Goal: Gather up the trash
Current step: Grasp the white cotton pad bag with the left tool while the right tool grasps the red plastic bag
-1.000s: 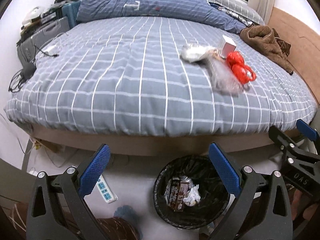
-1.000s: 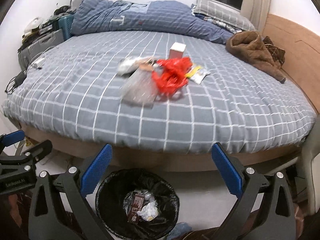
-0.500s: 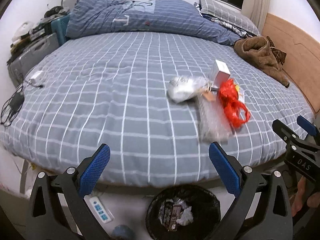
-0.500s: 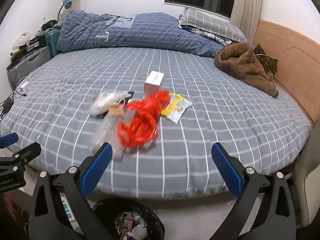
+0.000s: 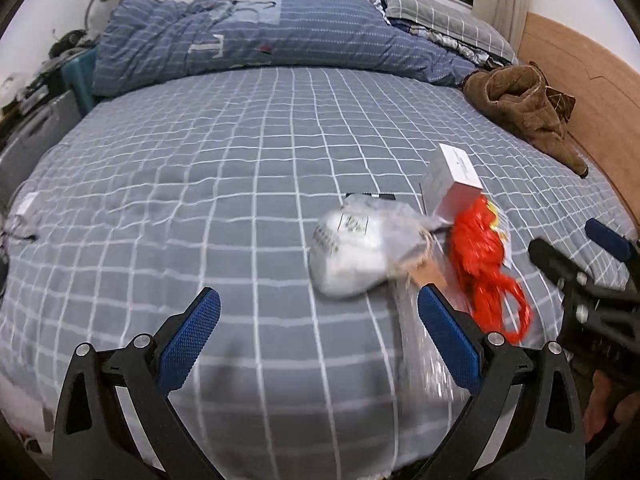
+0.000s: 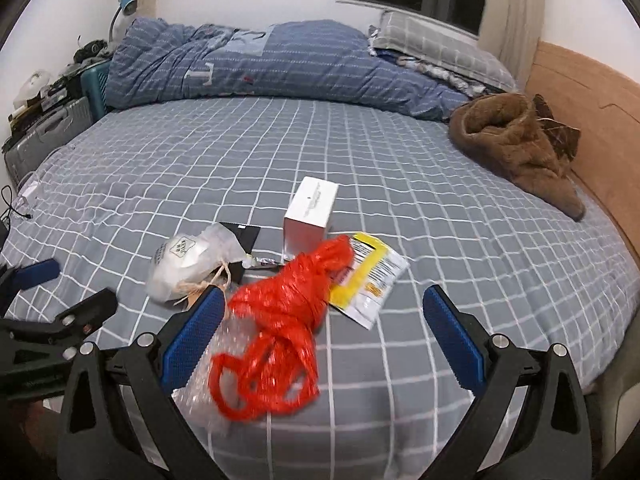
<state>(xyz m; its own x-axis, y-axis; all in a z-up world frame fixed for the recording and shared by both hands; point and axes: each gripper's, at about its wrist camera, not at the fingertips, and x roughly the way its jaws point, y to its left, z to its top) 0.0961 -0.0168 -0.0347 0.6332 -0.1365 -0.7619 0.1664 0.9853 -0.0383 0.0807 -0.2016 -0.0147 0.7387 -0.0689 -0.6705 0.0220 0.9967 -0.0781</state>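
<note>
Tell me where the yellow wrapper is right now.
In the right wrist view the yellow wrapper lies flat on the bed, just right of the red bag that overlaps its left edge, and in front of the white box.

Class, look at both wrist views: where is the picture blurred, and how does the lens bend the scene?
Left wrist view: the bubble wrap and red bag near the bottom smear, while the far duvet stays sharp. Right wrist view: the red bag is soft, the white box crisp. Both views: the fisheye bows the bed's grid lines and darkens the corners.
</note>
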